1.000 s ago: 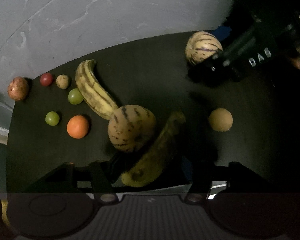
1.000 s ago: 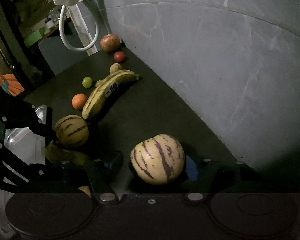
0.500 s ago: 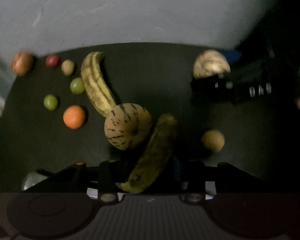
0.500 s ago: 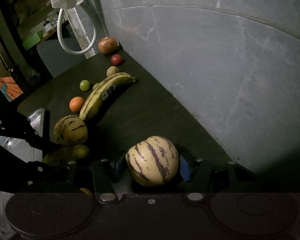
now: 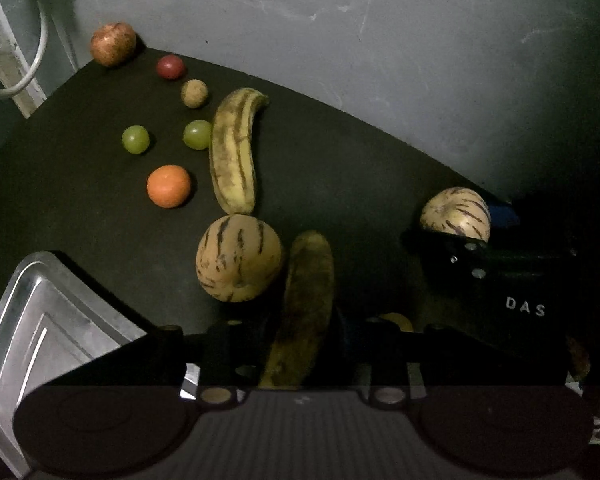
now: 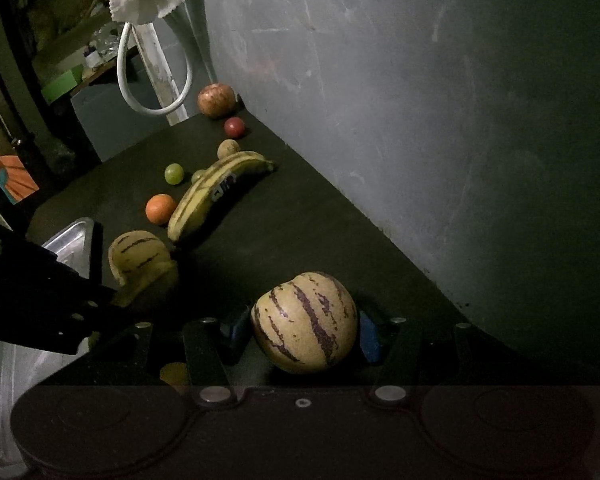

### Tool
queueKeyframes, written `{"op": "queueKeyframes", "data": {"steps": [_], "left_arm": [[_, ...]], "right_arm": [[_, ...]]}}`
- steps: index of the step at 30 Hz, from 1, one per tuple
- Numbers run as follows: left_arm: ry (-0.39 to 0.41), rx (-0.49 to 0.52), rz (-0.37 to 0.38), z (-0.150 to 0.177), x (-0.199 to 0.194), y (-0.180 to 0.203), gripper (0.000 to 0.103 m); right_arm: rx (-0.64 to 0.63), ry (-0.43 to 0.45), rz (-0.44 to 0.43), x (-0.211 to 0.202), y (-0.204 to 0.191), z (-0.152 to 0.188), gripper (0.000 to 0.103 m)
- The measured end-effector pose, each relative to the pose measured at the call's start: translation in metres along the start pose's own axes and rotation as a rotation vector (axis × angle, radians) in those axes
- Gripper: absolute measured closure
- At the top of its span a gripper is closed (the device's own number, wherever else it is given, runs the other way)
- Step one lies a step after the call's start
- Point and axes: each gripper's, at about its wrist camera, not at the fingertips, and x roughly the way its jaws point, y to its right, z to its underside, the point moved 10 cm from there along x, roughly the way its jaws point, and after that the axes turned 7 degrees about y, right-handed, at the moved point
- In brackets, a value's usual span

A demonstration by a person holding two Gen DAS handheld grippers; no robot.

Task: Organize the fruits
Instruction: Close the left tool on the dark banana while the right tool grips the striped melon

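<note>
**Operator:** Report the scene, largest item first.

**Technician:** The dark tabletop (image 5: 340,168) carries all the fruit, and a metal tray (image 5: 40,320) sits at its near-left edge. The right gripper (image 6: 304,330) has its blue pads touching both flanks of a striped melon (image 6: 304,322), so it is holding that fruit. The left gripper (image 5: 300,344) has a dark banana (image 5: 306,304) running up between its fingers. Pad contact is hidden in shadow, so I cannot tell whether it is clamped or merely straddling.

**Operator:** Give the banana's axis.

**Technician:** Its long axis lies nearly along the left gripper's forward direction, with one end low between the fingers and the other pointing away. A second striped melon (image 5: 238,258) lies just to its left, apparently touching.

**Operator:** List the remaining fruit.

**Technician:** A yellow banana (image 5: 236,152) lies beyond that melon, and further left are an orange (image 5: 168,186), two green grapes (image 5: 136,140) and smaller round fruit toward the wall.

**Operator:** Which gripper is nearer the tray?

**Technician:** The left gripper. In my judgement, its banana would travel leftward to reach the tray.
</note>
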Motion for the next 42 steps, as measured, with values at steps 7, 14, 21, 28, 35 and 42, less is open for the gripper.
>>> {"op": "queueKeyframes", "data": {"steps": [7,14,21,28,35,42], "left_arm": [[0.015,-0.007,0.009,0.002,-0.005,0.000,0.071],[0.028,0.015,0.019,0.003,-0.009,0.004,0.071],[0.040,0.025,0.029,0.001,-0.013,0.008,0.071],[0.059,0.028,0.027,-0.002,-0.022,0.012,0.071],[0.086,0.026,0.016,-0.005,-0.037,0.008,0.071],[0.128,-0.014,-0.006,-0.004,-0.059,-0.011,0.071]], "right_arm": [[0.009,0.024,0.027,-0.010,-0.006,0.000,0.047],[0.024,0.032,0.046,-0.018,-0.008,0.004,0.047],[0.034,0.040,0.060,-0.025,-0.006,0.006,0.047],[0.034,0.052,0.065,-0.029,-0.006,0.002,0.047],[0.019,0.067,0.054,-0.036,-0.016,-0.005,0.047],[-0.015,0.076,-0.001,-0.036,-0.048,-0.017,0.047]]}}
